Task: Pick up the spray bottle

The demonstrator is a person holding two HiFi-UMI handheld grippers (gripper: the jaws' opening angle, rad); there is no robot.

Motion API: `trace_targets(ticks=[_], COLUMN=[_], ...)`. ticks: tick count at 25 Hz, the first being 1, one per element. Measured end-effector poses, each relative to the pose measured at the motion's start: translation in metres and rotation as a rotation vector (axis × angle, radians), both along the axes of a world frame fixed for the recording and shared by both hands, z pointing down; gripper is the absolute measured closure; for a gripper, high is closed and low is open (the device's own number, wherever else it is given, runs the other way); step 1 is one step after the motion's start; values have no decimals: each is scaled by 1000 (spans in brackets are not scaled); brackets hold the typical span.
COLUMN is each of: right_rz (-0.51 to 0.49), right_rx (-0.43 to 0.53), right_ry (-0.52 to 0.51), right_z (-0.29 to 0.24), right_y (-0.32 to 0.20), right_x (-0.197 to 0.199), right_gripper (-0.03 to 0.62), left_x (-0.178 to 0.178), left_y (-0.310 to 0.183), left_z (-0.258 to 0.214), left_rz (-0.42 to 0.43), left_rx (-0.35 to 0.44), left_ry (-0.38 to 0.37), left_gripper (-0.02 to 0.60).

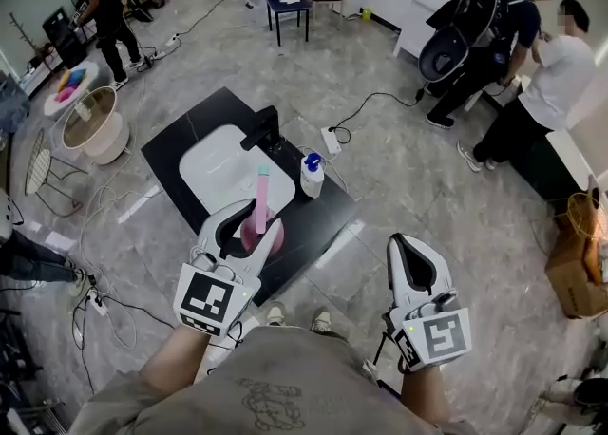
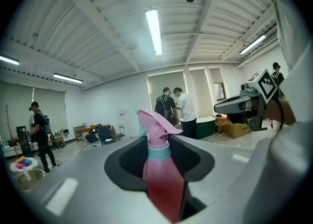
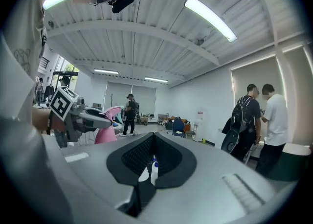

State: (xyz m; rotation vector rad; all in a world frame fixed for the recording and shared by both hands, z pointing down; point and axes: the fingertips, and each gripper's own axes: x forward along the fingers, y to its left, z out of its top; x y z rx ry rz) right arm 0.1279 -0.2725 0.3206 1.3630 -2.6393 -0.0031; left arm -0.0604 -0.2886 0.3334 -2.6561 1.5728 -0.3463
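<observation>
My left gripper (image 1: 249, 224) is shut on the pink spray bottle (image 1: 260, 200), which is held up above the front edge of the black table (image 1: 180, 139). In the left gripper view the spray bottle (image 2: 161, 179) stands upright between the jaws, with a teal collar and a pink trigger head on top. My right gripper (image 1: 410, 253) hangs to the right over the floor, shut and empty. The right gripper view shows its jaws (image 3: 151, 162) pressed together, and the left gripper with the pink bottle (image 3: 108, 125) appears at the left.
A white basin (image 1: 223, 177) with a black faucet (image 1: 264, 127) lies on the black table, and a white bottle with a blue cap (image 1: 312, 175) stands beside it. A power strip (image 1: 331, 141) and cables cross the floor. People stand at the left and right, and a cardboard box (image 1: 579, 267) sits far right.
</observation>
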Motion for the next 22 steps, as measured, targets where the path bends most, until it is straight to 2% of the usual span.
trace_targets(ticks=[14,22], right_rz=[-115,-128], right_rx=[-136,-152], right_ry=[66,67], right_z=[56,61], right_y=[14,10], right_x=[-34,-40], right_gripper=[568,568], left_x=[-20,-28], left_y=[27,29], left_z=[70,70], left_rz=[-63,-91], left_rx=[-165,-166], left_ry=[-36,-30], left_gripper=[433,434])
